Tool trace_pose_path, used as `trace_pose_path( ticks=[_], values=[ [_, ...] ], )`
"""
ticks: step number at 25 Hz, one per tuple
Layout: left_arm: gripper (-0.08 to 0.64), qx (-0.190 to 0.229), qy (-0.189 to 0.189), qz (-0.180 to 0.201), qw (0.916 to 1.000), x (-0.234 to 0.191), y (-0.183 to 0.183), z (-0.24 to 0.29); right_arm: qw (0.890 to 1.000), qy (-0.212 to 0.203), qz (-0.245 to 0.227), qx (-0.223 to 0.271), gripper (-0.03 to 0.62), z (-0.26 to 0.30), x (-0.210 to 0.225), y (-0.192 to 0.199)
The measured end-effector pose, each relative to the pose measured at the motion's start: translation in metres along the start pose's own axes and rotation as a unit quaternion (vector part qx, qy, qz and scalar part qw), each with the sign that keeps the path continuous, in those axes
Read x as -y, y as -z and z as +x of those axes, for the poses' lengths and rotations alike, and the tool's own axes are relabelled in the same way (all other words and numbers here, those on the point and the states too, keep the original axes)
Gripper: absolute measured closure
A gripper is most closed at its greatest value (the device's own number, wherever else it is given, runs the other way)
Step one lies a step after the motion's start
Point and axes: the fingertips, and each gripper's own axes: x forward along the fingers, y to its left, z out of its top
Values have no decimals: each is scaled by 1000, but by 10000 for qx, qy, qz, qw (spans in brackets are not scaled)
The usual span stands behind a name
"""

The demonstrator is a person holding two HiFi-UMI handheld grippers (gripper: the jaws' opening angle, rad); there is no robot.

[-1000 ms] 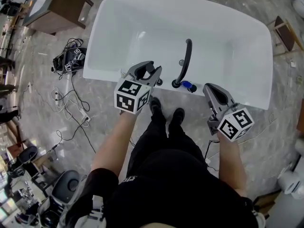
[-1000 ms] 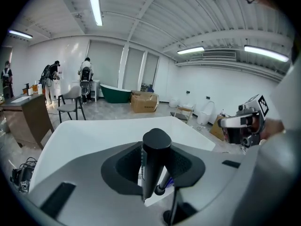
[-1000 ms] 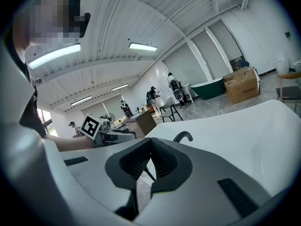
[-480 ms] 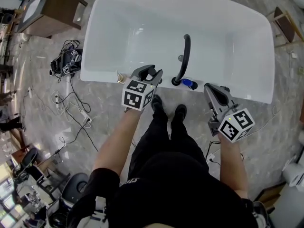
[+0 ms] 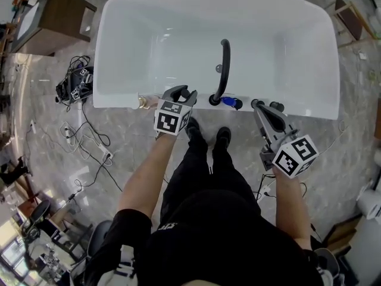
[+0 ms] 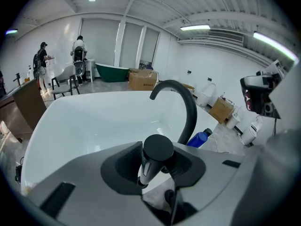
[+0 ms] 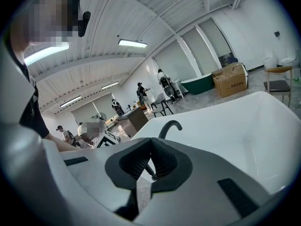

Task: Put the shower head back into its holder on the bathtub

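The white bathtub (image 5: 119, 100) lies ahead of me, with a black arched faucet (image 5: 224, 64) rising from its near rim. My left gripper (image 5: 181, 92) hangs at that rim, left of the faucet base. In the left gripper view a black stick-shaped shower head (image 6: 157, 150) with a round flat top stands between the pads. The jaws are easing open but still hug it. The holder is hidden under the gripper. My right gripper (image 5: 260, 106) hovers at the rim right of the faucet, its pads together with nothing in them.
A blue bottle (image 5: 231, 103) lies on the rim beside the faucet base, and a brass fitting (image 5: 143, 102) sits left of my left gripper. Black knobs (image 5: 275, 106) stand by the right gripper. Cables (image 5: 83, 79) and a wooden cabinet (image 5: 53, 14) are on the left floor.
My left gripper has come down and forward to the tub rim with the shower head in it. The right gripper has stayed almost in place.
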Motion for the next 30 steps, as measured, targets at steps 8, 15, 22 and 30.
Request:
trace_pose_path(
  ticks=[8,15,22,30],
  values=[
    [411,-81,-1,-175,9998,0,19,11,9996,263,119,-65,577,-12,7,4],
    [411,-328,-9,61,9994,4,34,16,9995,304,45,-60,578,-18,-8,-8],
    [410,-520,-33,92,9986,7,54,20,9996,249,-39,-97,577,-23,-19,-8],
    [403,-360,54,-36,9993,-1,57,20,9991,315,-162,-251,577,-28,-35,-10]
  ],
)
